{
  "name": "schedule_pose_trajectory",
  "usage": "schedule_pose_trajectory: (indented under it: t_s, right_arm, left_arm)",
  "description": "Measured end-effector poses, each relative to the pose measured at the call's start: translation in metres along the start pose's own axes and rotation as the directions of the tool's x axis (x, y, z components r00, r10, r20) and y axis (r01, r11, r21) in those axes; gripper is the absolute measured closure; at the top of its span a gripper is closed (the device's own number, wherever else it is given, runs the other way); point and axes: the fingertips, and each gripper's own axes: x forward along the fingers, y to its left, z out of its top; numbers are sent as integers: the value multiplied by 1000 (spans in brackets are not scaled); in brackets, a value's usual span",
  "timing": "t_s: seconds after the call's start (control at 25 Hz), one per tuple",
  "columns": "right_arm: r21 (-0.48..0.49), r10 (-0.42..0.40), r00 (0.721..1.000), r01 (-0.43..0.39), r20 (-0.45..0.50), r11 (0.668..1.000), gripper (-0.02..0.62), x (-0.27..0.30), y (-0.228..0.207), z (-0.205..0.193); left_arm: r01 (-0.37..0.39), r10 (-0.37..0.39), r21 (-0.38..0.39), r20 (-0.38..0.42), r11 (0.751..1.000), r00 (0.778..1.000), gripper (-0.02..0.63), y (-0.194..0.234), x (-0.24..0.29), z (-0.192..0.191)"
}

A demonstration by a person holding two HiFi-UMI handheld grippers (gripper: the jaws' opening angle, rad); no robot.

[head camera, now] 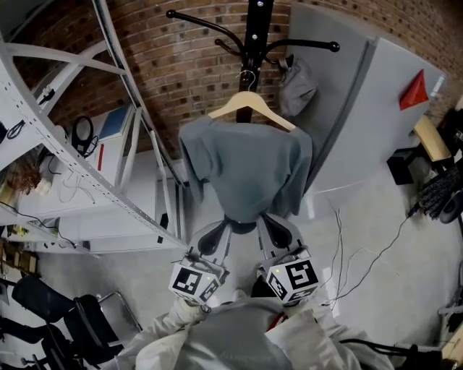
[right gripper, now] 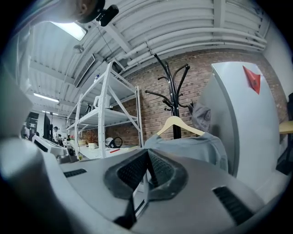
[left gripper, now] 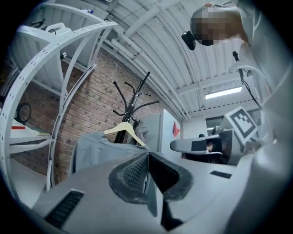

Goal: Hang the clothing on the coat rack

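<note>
While the black coat rack (head camera: pixel 258 22) is bearing the load, the grey T-shirt (head camera: pixel 246 173) is hanging against its pole on a wooden hanger (head camera: pixel 269 110) hooked there. The task looks done. Below the rack, the left gripper (head camera: pixel 219 230) and right gripper (head camera: pixel 271 227) are hovering by the hem, jaws pressed together on nothing.

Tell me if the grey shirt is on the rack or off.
On: the shirt drapes a wooden hanger hooked on the black coat rack.
</note>
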Motion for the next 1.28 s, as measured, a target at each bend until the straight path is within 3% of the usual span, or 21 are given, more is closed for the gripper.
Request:
schedule_pose_trajectory:
  t_s: [0.52,1.28]
  right_arm:
    - [-19,-20,999,19,-35,1000,571,-29,18,-6]
    - [-3,25,1000,-25,-10,1000,571,-42,-25,6]
  left_arm:
    - [-13,14,-27,32,1000,999,594,-14,-23,3]
    - [-47,47,-26,-8,999,999,594,-44,16,-8]
